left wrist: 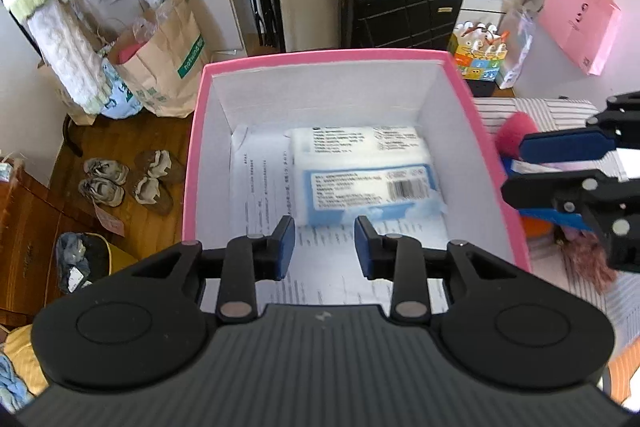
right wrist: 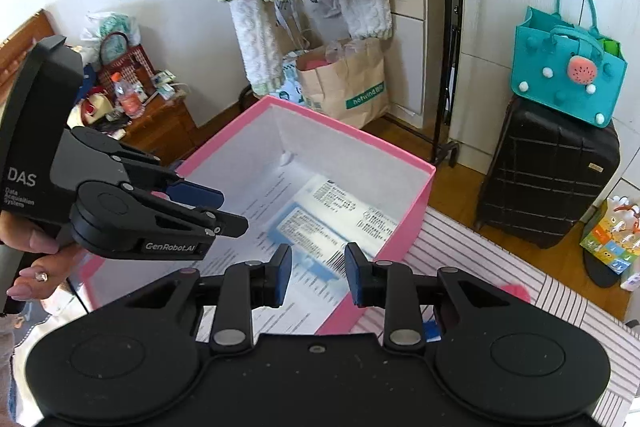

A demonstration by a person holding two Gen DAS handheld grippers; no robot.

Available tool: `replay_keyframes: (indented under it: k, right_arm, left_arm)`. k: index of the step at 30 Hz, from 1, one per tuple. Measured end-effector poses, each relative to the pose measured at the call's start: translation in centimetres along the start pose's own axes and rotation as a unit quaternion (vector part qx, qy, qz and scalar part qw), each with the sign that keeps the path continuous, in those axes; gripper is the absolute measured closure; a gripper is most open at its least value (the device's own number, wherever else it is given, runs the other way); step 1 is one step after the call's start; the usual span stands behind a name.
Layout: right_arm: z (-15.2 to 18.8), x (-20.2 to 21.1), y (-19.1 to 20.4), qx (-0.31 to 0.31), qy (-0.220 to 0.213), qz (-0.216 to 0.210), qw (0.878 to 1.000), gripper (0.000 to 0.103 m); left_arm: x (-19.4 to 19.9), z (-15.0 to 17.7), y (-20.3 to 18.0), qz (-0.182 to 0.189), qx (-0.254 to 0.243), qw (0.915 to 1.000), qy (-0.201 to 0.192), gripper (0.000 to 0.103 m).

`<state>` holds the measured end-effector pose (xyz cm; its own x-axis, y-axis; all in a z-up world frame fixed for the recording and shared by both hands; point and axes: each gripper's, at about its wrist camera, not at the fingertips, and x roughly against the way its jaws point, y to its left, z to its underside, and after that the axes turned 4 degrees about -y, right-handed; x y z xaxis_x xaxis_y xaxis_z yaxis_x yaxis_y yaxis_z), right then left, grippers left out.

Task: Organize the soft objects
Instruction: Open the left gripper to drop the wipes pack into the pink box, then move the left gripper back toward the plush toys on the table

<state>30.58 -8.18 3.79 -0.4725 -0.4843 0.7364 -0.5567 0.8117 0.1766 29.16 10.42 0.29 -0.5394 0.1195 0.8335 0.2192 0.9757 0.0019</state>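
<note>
Tissue pack (left wrist: 362, 175) lies in pink box (left wrist: 192, 163), dead ahead of my left claw (left wrist: 325, 247), long axis crosswise. Both claws open, empty; right claw (right wrist: 316, 273) hovers above the box's near edge.

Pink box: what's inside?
The pink box holds one blue-and-white soft pack lying on printed paper sheets. Anything beneath the pack or paper is covered.

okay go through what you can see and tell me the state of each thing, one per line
Pink box: open, no lid on it.
Soft pack: lying flat inside the box, on printed paper.
Left claw: open, empty, above the box.
Right claw: open, empty.
Black suitcase: upright, closed.
</note>
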Motion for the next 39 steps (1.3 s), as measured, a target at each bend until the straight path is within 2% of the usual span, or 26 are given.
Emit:
replay_keyframes:
  k: [5, 13, 22, 29, 39]
  right_arm:
    - [1.1, 2.8, 1.2, 0.015, -0.019, -0.007, 1.000, 0.068]
    - [2.8, 8.0, 3.4, 0.048, -0.049, -0.022, 0.997, 0.064]
    - [5.4, 13.9, 5.3, 0.082, -0.091, -0.031, 0.992, 0.057]
    - [7.4, 17.1, 6.2, 0.101, -0.114, -0.032, 0.988, 0.050]
    - [11.9, 19.8, 6.3, 0.101, -0.129, -0.036, 0.986, 0.039]
  left_arm:
    - [3.3, 1.0, -1.4, -0.003, -0.017, 0.9997, -0.014, 0.064]
    - [8.8, 3.3, -3.3, -0.010, -0.038, 0.9983, -0.043, 0.062]
    - [13.9, 5.9, -5.3, -0.013, -0.061, 0.9949, -0.080, 0.052]
    - [16.5, 8.4, -7.1, -0.012, -0.081, 0.9917, -0.099, 0.044]
    - [17.5, 12.3, -9.4, 0.017, -0.086, 0.9903, -0.108, 0.035]
